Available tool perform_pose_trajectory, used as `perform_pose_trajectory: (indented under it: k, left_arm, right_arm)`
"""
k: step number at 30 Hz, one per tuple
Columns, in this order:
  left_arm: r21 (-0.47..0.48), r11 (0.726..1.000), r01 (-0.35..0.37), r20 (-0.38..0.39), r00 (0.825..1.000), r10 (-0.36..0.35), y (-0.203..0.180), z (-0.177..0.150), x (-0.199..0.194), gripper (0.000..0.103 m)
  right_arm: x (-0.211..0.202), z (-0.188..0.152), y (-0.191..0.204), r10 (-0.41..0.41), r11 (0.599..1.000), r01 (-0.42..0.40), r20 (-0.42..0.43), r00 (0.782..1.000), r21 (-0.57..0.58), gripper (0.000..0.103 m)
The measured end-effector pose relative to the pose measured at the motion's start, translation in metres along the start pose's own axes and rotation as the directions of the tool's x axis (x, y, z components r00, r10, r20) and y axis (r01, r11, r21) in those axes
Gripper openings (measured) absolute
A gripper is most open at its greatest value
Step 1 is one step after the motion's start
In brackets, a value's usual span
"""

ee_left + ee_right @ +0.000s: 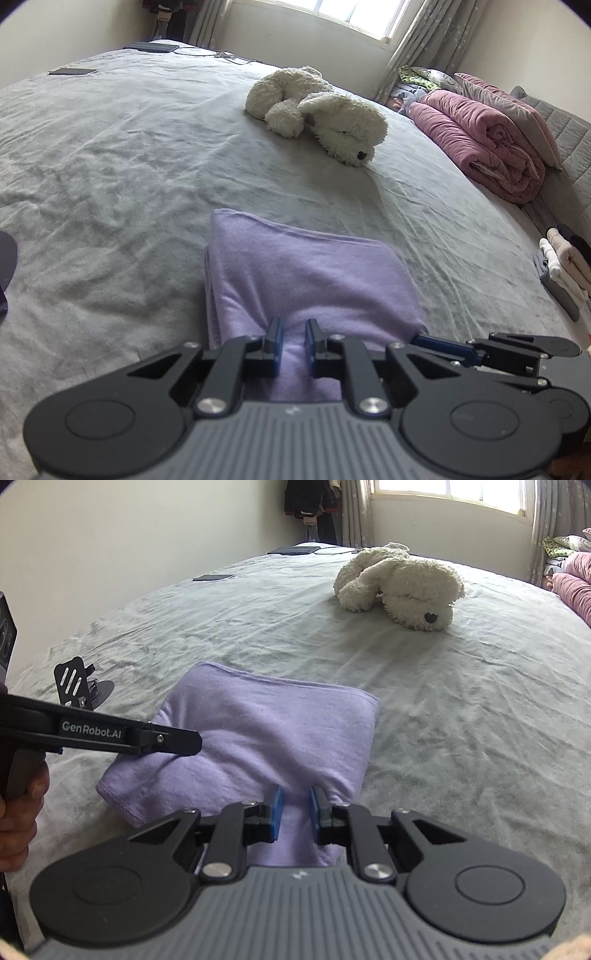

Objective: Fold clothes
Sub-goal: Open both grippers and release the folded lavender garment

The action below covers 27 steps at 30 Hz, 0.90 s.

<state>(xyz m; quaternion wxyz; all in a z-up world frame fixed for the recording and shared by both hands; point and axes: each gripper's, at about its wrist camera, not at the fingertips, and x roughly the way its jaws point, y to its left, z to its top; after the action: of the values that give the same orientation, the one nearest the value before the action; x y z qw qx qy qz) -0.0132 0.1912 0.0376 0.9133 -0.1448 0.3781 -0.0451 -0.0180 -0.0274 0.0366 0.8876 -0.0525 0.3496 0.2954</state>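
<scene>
A folded lilac garment lies on the grey bedsheet, with its near edge lifted and puckered. My left gripper pinches that edge between its blue pads. In the right wrist view the same garment is bunched between the pads of my right gripper, which grips the edge further right. The left gripper's black fingers reach in from the left over the cloth, held by a person's hand. The right gripper's finger shows at the lower right of the left wrist view.
A white plush dog lies beyond the garment. A rolled pink quilt and pillows sit at the right. Folded clothes are stacked at the right edge. A black stand sits at the left, and flat dark devices lie far back.
</scene>
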Motion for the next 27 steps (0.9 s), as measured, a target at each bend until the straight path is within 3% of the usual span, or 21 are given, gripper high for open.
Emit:
perform_pose_trajectory:
  k: [16, 27]
  left_arm:
    - [0.012, 1.000, -0.020, -0.013, 1.000, 0.020, -0.003, -0.001, 0.002, 0.013]
    - [0.009, 1.000, -0.016, -0.018, 1.000, 0.017, -0.002, 0.000, 0.001, 0.013]
  right_arm:
    - [0.019, 0.016, -0.007, 0.002, 1.000, -0.002, 0.031, 1.000, -0.003, 0.015]
    - [0.020, 0.032, -0.026, 0.019, 0.997, -0.025, 0.076, 0.997, 0.076, 0.016]
